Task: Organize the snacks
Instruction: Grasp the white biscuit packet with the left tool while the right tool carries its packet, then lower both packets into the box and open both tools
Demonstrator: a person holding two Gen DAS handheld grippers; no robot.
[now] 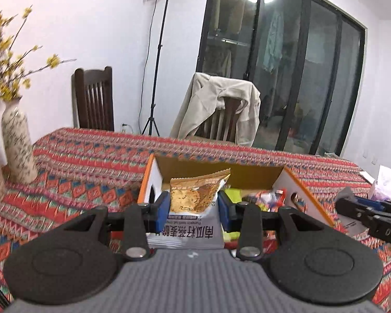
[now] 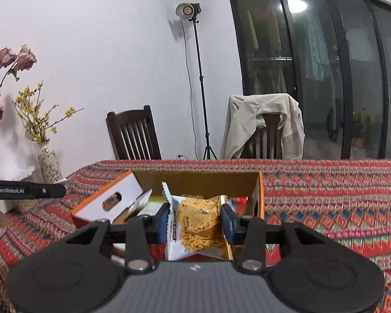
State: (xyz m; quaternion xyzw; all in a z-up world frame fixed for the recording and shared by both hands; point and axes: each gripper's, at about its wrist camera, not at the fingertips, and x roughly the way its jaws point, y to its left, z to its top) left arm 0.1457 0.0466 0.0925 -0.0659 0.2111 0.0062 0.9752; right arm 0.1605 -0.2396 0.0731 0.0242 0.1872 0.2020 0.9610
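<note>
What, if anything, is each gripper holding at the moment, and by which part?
The left gripper pinches a snack packet across its middle; the right gripper likewise clamps another snack packet by its sides.

White wall behind. At twelve o'clock, studio lamp lit on a black tripod stand, cable hanging beside. At ten o'clock, dark wooden chair against the wall. At one o'clock, second chair draped with a beige jacket. At two o'clock, black-framed glass doors, reflecting a ceiling light. Below, red patterned tablecloth. At nine o'clock, speckled vase with yellow sprigs; pink roses above.
</note>
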